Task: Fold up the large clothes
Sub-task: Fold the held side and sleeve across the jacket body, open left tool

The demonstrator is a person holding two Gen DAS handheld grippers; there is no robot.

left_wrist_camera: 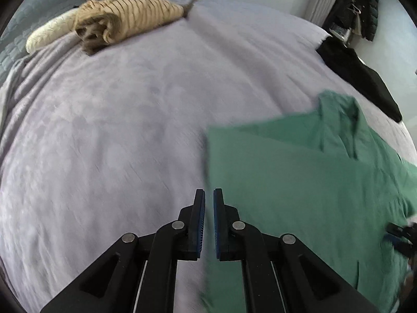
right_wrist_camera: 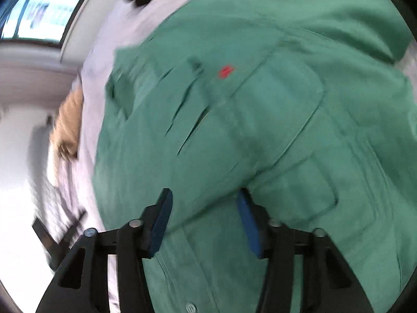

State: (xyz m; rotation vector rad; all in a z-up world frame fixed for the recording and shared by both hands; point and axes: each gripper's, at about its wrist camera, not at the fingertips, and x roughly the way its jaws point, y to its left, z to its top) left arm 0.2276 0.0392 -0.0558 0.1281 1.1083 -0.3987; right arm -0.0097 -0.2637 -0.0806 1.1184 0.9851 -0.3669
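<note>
- While the green shirt [left_wrist_camera: 299, 182] lies flat on the bed [left_wrist_camera: 130, 117], partly folded, it fills the left view from 3 to 5 o'clock.
- The left hand-held gripper [left_wrist_camera: 209, 195] is clenched and grasps nothing.
- The right hand-held gripper [right_wrist_camera: 204, 195] is released over the shirt [right_wrist_camera: 260, 130].
- A striped bundle [left_wrist_camera: 125, 18] sits at 11 o'clock.

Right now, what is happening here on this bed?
A person with a gripper in each hand is folding a green shirt on a bed with a lilac blanket. The shirt lies partly folded. The right gripper is open just above the shirt fabric, holding nothing. The left gripper is nearly closed and empty, at the shirt's left edge. A rolled striped garment and a black garment lie farther away on the bed.
</note>
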